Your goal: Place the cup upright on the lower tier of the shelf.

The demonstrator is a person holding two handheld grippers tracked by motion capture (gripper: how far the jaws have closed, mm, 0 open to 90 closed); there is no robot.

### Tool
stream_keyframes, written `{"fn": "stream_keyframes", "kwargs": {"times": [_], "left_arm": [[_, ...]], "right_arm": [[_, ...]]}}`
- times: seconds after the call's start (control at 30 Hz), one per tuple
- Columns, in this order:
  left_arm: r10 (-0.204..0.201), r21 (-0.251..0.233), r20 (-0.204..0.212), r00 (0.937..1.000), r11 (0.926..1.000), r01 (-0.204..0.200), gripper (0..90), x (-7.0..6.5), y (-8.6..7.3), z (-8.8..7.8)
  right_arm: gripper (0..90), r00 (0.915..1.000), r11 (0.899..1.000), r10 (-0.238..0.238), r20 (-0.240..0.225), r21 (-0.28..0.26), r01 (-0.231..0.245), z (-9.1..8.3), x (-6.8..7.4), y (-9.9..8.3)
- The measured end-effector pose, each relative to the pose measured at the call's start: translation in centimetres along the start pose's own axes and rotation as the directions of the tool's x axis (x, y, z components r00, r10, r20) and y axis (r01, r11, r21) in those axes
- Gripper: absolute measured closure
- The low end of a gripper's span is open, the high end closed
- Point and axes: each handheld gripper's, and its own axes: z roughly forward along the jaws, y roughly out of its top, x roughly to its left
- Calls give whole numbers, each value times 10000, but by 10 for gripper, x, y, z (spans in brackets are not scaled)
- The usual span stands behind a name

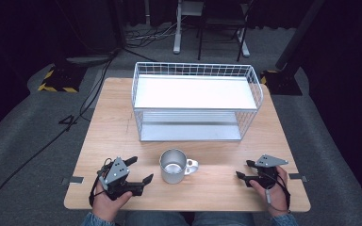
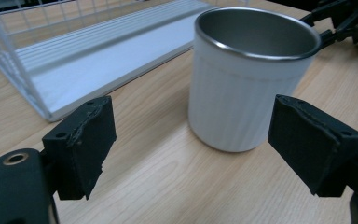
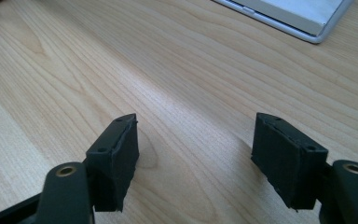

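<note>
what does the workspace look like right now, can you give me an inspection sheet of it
surface: light wooden table, bare wood around the things
job's things: metal mug upright near the front edge, handle toward the person's right, nothing visible inside; white wire rack with two shelves behind it, nothing on the shelves
clutter: nothing seen
grippers: left gripper beside the mug, jaws apart, not touching it; right gripper over bare wood on the mug's other side, jaws apart, holding nothing
cables: black cables on the floor left of the table; a short cable at each gripper
surroundings: grey carpet, chair legs and a stand base behind the table, dark background
</note>
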Motion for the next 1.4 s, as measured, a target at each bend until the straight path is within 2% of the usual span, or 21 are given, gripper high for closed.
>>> {"fn": "stream_keyframes", "kwargs": {"times": [0.1,0.13,0.3,0.43,0.57,0.67,0.8,0.93,1.03,1.4], "left_arm": [[45,-68,191,9998,10000,-44,154,-3,2,3],[64,-114,411,9991,9999,-59,154,-6,3,7],[177,-50,703,9974,9998,-174,154,-15,7,17],[177,-92,658,9977,9998,-171,154,-18,8,23],[-58,-138,551,9985,9999,65,154,-21,10,32],[-137,-158,669,9977,9998,148,150,-22,11,37],[84,-184,794,9968,9998,-69,150,-25,12,44],[20,-167,825,9966,9999,-6,149,-29,12,52],[106,-21,763,9970,9999,-105,122,-29,12,58],[-44,178,443,9990,9998,36,59,-34,15,80]], "right_arm": [[318,10000,10000,-20,0,-6,20,0,0,0],[322,10000,10000,-32,-3,-12,32,0,0,0],[329,10000,10000,-79,-30,-12,79,0,1,0],[330,10000,10000,-63,-44,-7,63,0,0,0],[330,10000,10000,-60,-44,-7,60,0,0,0],[330,10000,10000,-61,-44,-7,61,0,0,0],[330,10000,10000,-59,-44,-6,59,0,0,0],[333,10000,10000,-40,-41,-16,40,0,0,0],[332,10000,10000,-27,-33,-21,26,0,0,0],[332,10000,10000,-49,-21,-12,49,0,0,0]]}}
